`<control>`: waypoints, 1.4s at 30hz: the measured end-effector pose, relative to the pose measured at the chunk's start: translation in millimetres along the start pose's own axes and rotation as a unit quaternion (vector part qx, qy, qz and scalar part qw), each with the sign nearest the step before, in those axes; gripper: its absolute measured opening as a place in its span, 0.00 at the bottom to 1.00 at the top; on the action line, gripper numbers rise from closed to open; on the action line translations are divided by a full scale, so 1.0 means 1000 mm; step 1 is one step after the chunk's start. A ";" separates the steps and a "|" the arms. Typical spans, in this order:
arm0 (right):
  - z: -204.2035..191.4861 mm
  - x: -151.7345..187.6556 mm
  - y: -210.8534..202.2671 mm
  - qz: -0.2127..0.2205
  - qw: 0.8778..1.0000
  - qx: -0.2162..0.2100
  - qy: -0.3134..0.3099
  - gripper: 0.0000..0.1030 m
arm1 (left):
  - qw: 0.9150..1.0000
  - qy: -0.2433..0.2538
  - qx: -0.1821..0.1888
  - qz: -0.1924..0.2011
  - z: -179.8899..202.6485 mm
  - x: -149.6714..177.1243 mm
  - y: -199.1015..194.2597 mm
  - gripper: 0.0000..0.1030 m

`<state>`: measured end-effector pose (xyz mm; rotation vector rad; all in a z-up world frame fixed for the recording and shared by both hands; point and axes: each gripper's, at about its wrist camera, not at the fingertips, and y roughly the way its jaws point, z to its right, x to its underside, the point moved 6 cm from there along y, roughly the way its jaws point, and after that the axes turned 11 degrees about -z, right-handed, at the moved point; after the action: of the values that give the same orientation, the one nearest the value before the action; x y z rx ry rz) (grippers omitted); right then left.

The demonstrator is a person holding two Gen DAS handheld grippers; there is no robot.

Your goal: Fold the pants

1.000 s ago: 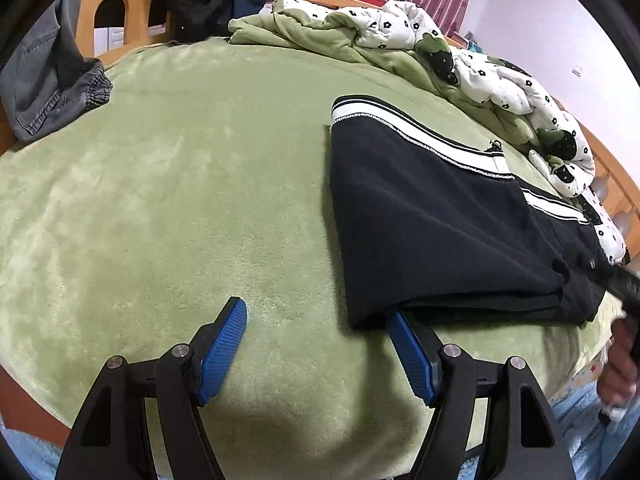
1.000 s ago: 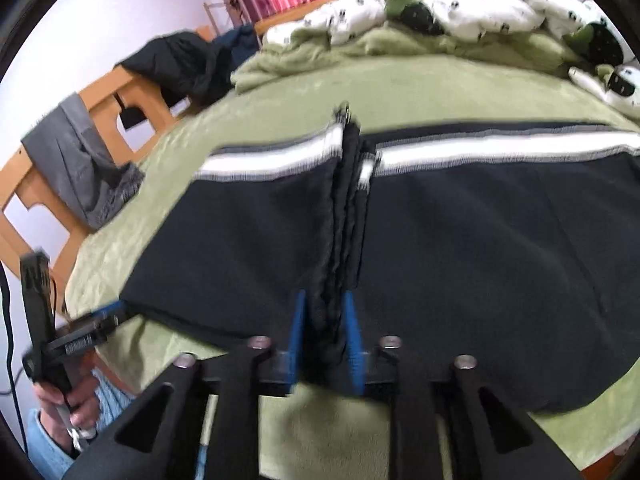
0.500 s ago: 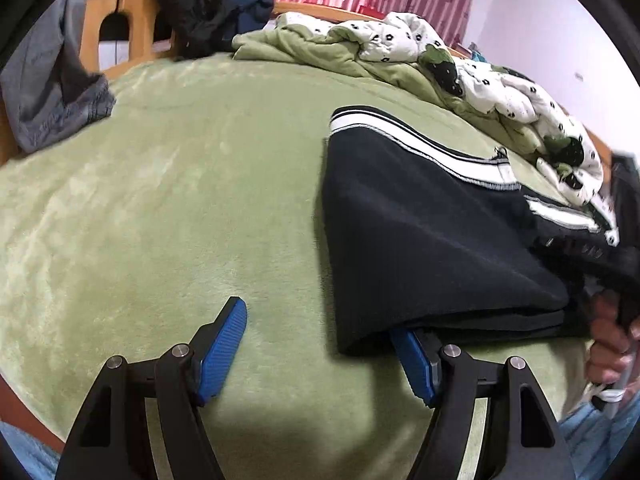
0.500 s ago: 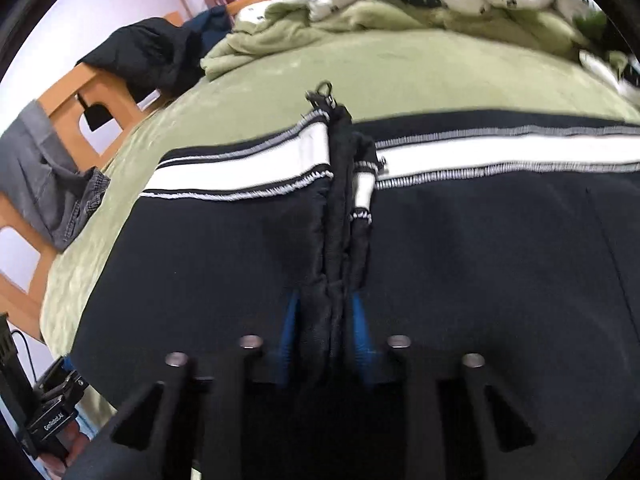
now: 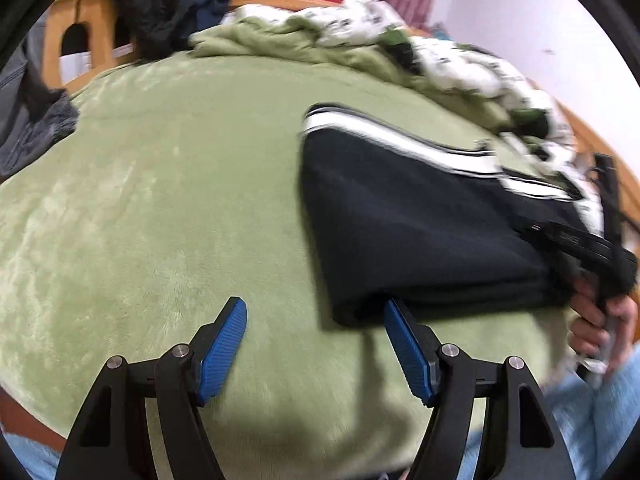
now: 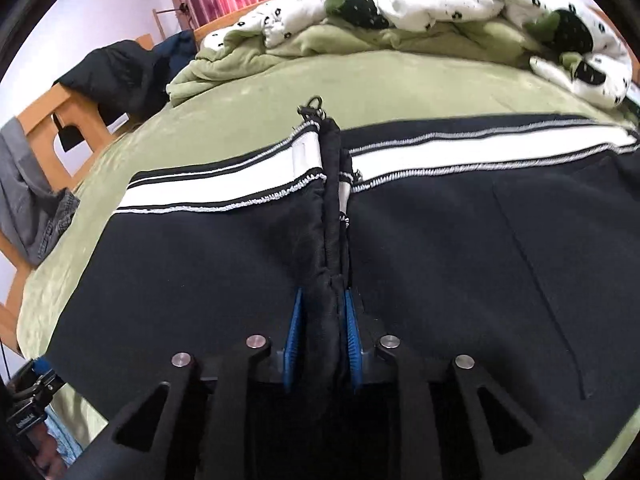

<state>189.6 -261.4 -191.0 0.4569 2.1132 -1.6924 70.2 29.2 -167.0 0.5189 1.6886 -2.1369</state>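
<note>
Black pants (image 5: pixel 420 232) with a white side stripe lie folded on the green blanket, right of centre in the left wrist view. My left gripper (image 5: pixel 316 312) is open and empty; its right fingertip (image 5: pixel 394 312) sits at the pants' near left corner, just under the fold edge. My right gripper (image 6: pixel 322 312) is shut on a bunched ridge of the pants (image 6: pixel 200 272) and holds it raised above the layer below. It shows at the far right of the left wrist view (image 5: pixel 576 240), with the person's hand.
A green blanket (image 5: pixel 160 200) covers the bed. A rumpled white and green quilt (image 6: pixel 400 8) lies along the far side. Dark clothes (image 5: pixel 152 8) and a grey garment (image 6: pixel 28 200) hang on the wooden bed frame at left.
My right gripper has carried the pinched pants fabric leftwards over the lower layer, closer to my left gripper. The left gripper stays open at the pants' near corner.
</note>
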 end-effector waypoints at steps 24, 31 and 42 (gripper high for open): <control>0.007 0.074 -0.055 -0.014 1.000 -0.004 -0.012 0.32 | 0.999 -0.003 0.001 -0.049 0.027 -0.014 -0.003 0.68; 0.035 0.054 -0.145 0.066 0.996 0.058 -0.003 0.42 | 0.999 -0.039 0.008 -0.014 0.016 -0.059 -0.070 0.68; 0.162 0.021 -0.214 0.081 0.987 0.123 0.067 0.50 | 0.996 -0.073 0.005 0.047 0.004 -0.132 -0.123 0.68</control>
<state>83.5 -465.5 -50.9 0.8140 1.9016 -1.8801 123.2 59.7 3.1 0.4246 1.5453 -2.0643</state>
